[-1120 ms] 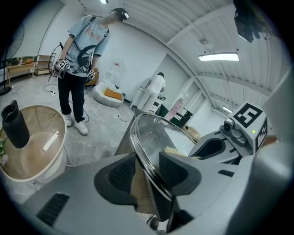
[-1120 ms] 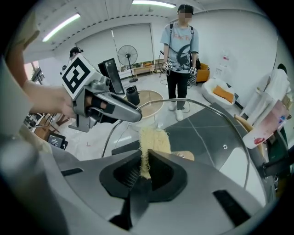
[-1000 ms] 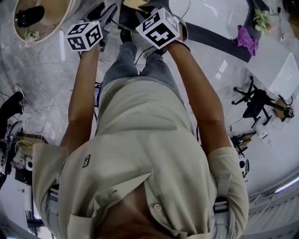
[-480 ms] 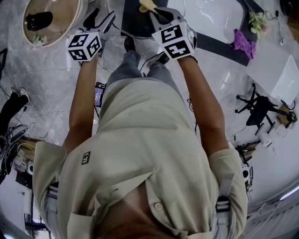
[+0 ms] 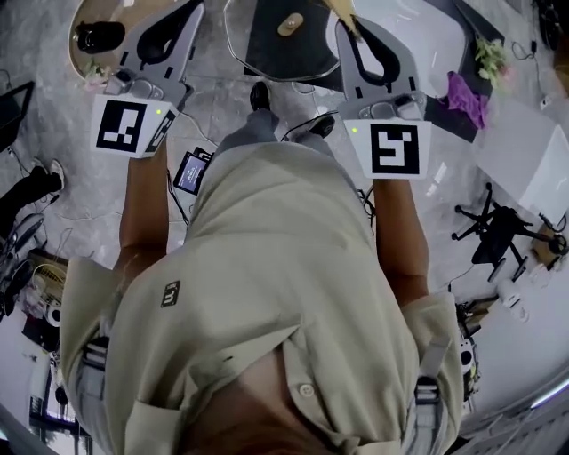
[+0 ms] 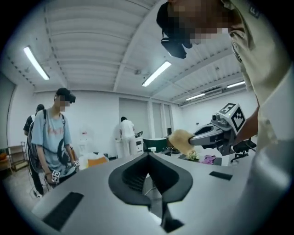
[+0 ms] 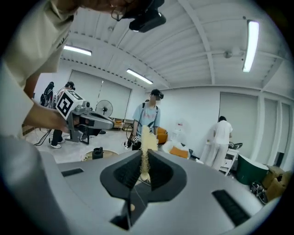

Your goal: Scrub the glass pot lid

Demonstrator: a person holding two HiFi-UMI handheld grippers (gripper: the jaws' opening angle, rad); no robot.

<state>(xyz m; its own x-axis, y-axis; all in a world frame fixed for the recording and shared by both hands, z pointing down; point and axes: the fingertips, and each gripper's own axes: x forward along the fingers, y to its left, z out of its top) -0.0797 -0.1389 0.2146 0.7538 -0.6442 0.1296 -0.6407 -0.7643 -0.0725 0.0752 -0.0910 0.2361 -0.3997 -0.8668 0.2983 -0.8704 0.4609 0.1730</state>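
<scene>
Glass pot lid point(image 5: 271, 55), as we read it, lies low ahead between both grippers, untouched. We judge it heavy, rigid, slick, breakable; take by tan knob point(image 5: 289, 24). Left gripper point(image 6: 148, 158) just snapped together, empty. Right gripper point(image 7: 143, 158) pinches soft tan scrub pad point(image 7: 147, 135).
</scene>
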